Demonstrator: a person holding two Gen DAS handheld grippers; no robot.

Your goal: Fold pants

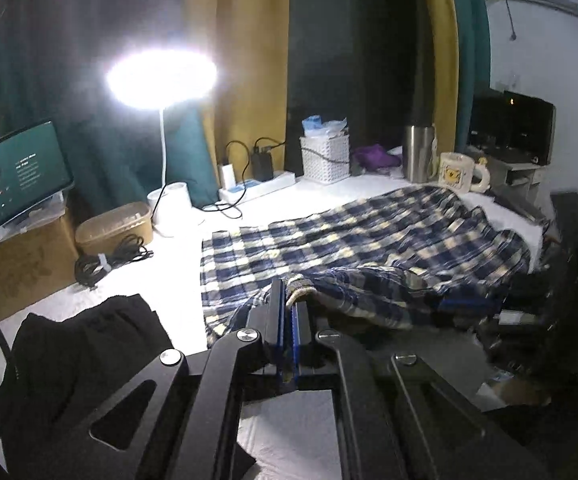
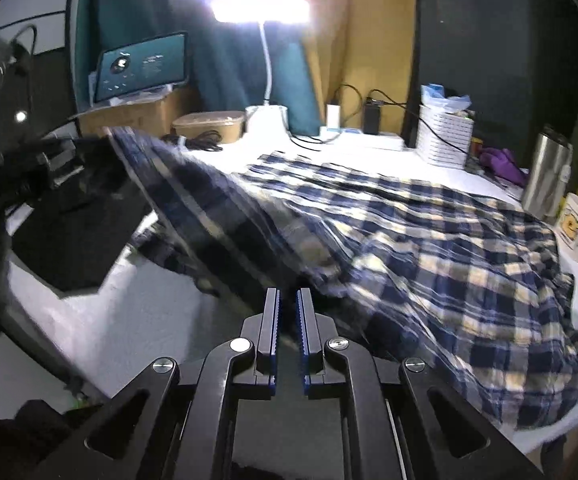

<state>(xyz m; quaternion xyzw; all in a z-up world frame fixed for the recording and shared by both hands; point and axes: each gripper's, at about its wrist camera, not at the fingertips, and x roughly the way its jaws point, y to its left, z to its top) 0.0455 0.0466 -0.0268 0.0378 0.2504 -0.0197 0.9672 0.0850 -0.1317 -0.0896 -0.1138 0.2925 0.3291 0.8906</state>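
Blue, white and cream plaid pants (image 1: 369, 232) lie spread across a white table (image 1: 169, 264). My left gripper (image 1: 289, 300) is shut on a thick edge of the pants and holds that corner up off the table. In the right wrist view the same corner (image 2: 141, 152) hangs raised at the left from the left gripper (image 2: 85, 156), and the cloth is blurred. My right gripper (image 2: 288, 300) stands at the near edge of the pants (image 2: 429, 248), its jaws narrow with a fold of the plaid cloth running in between them.
A lit ring lamp (image 1: 161, 76), a tablet (image 1: 17, 176) on a cardboard box, a brown lidded bowl (image 1: 113, 228), coiled cables (image 1: 109, 260), a power strip (image 1: 257, 188), a white basket (image 1: 325, 156), a steel tumbler (image 1: 419, 152) and a mug (image 1: 459, 172) line the back. A black garment (image 1: 89, 340) lies front left.
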